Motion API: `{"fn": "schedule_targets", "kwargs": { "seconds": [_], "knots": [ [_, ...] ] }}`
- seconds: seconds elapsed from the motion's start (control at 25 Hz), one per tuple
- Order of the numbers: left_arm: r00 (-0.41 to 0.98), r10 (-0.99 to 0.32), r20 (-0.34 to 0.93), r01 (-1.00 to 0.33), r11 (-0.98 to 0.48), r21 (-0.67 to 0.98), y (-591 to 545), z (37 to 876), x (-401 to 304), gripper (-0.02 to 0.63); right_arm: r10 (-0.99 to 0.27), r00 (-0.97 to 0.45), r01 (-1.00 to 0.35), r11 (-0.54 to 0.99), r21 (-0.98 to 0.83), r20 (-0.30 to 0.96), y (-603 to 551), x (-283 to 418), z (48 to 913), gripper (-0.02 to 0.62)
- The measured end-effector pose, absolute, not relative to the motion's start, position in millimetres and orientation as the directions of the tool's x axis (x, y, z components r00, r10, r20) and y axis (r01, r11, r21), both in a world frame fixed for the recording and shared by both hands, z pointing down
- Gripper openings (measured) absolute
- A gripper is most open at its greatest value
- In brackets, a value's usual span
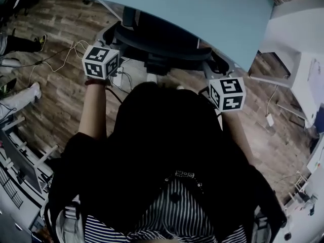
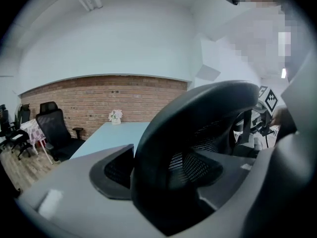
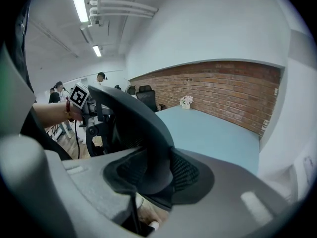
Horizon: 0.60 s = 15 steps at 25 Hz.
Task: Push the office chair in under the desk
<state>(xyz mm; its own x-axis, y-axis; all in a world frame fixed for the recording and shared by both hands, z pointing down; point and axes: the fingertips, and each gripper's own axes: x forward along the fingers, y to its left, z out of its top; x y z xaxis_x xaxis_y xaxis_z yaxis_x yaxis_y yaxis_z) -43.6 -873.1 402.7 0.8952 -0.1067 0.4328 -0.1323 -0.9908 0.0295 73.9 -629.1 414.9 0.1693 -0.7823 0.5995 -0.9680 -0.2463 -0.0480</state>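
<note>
A black mesh office chair (image 1: 159, 47) stands with its seat under the light blue desk (image 1: 202, 9), its backrest toward me. My left gripper (image 2: 171, 177) is shut on the left side of the backrest rim (image 2: 198, 123), and its marker cube (image 1: 101, 62) shows in the head view. My right gripper (image 3: 153, 175) is shut on the right side of the rim (image 3: 133, 118), with its marker cube (image 1: 227, 92) nearer my body. The desk top (image 3: 213, 133) stretches away beyond the backrest. My dark-clothed torso hides the chair's base.
Cables (image 1: 61, 59) and a power strip (image 1: 119, 77) lie on the wood floor at the left. White furniture (image 1: 298, 39) stands at the right. A small flower pot (image 3: 186, 101) sits at the desk's far end by a brick wall. Other black chairs (image 2: 57, 133) and people (image 3: 57, 90) are farther off.
</note>
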Motion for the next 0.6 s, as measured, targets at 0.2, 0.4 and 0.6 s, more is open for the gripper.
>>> {"fn": "schedule_targets", "kwargs": {
  "seconds": [0.2,0.4,0.6],
  "knots": [
    [0.903,-0.041,0.427,-0.060,-0.998,0.032,-921.9,409.8,-26.6,0.311,-0.781,0.206,-0.953,-0.296,-0.060,0.589,-670.4,75.8,419.6,0.140],
    [0.910,-0.006,0.416,-0.015,-1.000,0.018,-955.6,406.1,-6.6,0.311,-0.791,0.220,-0.948,-0.310,-0.064,0.570,-700.1,85.9,418.1,0.135],
    [0.918,0.000,0.396,-0.007,-1.000,0.017,-971.2,408.0,5.0,0.311,-0.777,0.259,-0.945,-0.327,-0.016,0.573,-713.9,93.1,418.3,0.132]
  ]
}}
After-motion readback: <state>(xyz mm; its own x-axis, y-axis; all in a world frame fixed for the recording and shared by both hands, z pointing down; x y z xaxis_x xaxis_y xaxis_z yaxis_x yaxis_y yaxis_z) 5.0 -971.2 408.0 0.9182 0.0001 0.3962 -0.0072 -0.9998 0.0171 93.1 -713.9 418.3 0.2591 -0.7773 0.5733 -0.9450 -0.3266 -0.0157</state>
